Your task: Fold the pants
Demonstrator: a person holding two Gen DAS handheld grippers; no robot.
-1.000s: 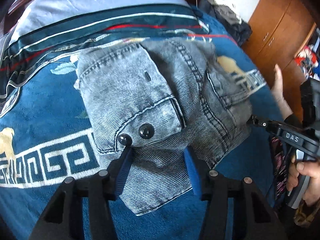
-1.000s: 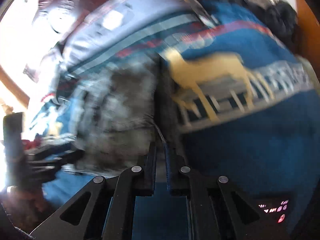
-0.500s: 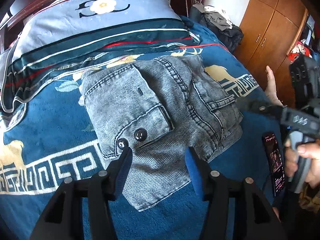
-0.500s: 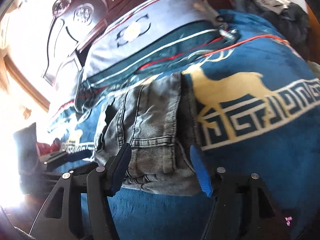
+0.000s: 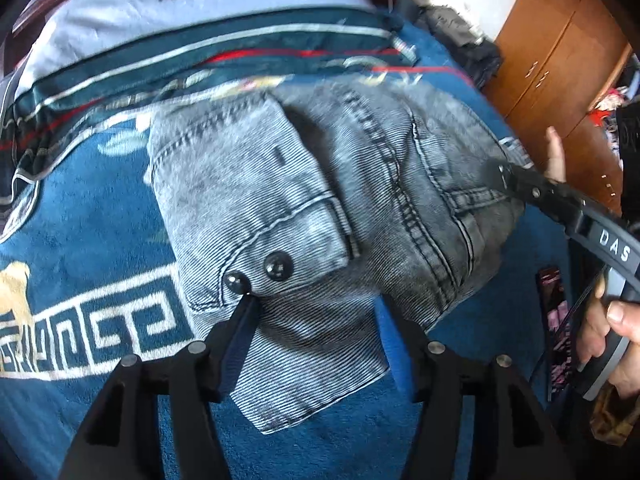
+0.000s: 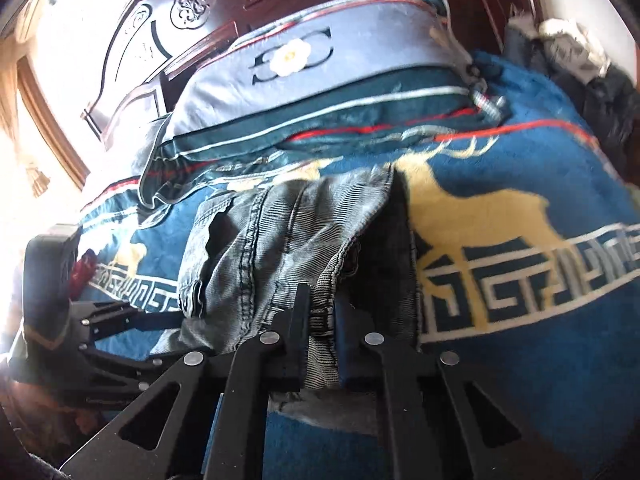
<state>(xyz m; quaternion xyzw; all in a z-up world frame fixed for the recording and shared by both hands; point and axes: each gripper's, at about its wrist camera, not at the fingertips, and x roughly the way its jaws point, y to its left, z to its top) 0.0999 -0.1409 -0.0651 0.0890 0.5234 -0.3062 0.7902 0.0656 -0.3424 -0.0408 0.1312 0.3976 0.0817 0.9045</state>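
The right gripper (image 6: 320, 316), open a moment ago, now pinches the pants (image 6: 280, 240) edge at lower centre, ready to fold; the left gripper (image 5: 316, 320) is opening over them.

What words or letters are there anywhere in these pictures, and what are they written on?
"DAS": white letters on the black body of the right gripper, seen from the left wrist camera.
Interlocking letter-like logo with a white flower on the pillow: a sign, not readable as a word.
Phone screen by the bed edge: too small and blurred to read.
Nothing else readable.
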